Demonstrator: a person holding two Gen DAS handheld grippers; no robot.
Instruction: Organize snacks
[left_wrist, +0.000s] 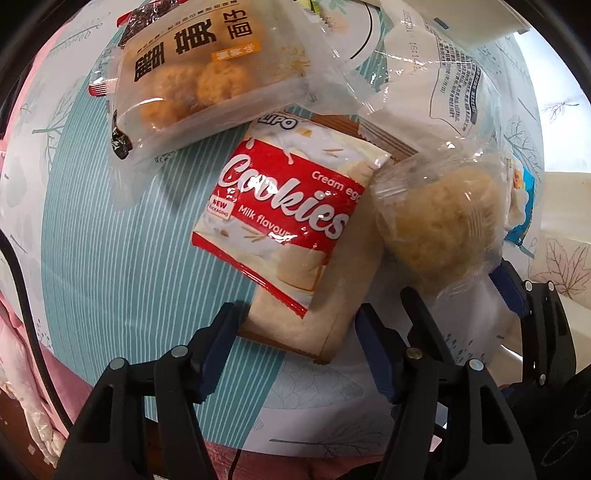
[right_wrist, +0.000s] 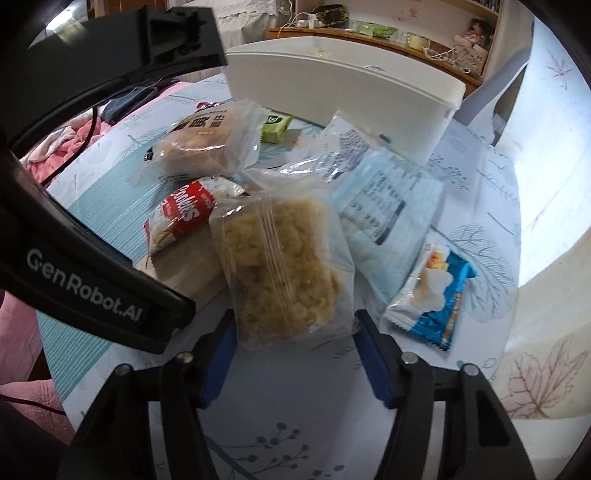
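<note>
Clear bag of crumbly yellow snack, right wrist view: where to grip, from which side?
Grip the clear bag across its near, lower end, coming down from above. It lies flat, long axis running away from the right tool, whose blue pads already flank that end. Its far end tucks under neighbouring packs, so avoid that end.

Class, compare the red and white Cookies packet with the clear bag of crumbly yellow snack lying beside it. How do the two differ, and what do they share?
The Cookies packet is opaque, printed red and white with lettering; the clear bag is see-through and unprinted, showing its yellow crumbly contents. The Cookies packet rests on top of a beige packet; the clear bag lies partly on a pale blue packet. The Cookies packet looks flat, the clear bag lumpy. Both are sealed snacks lying on the patterned tablecloth.
</note>
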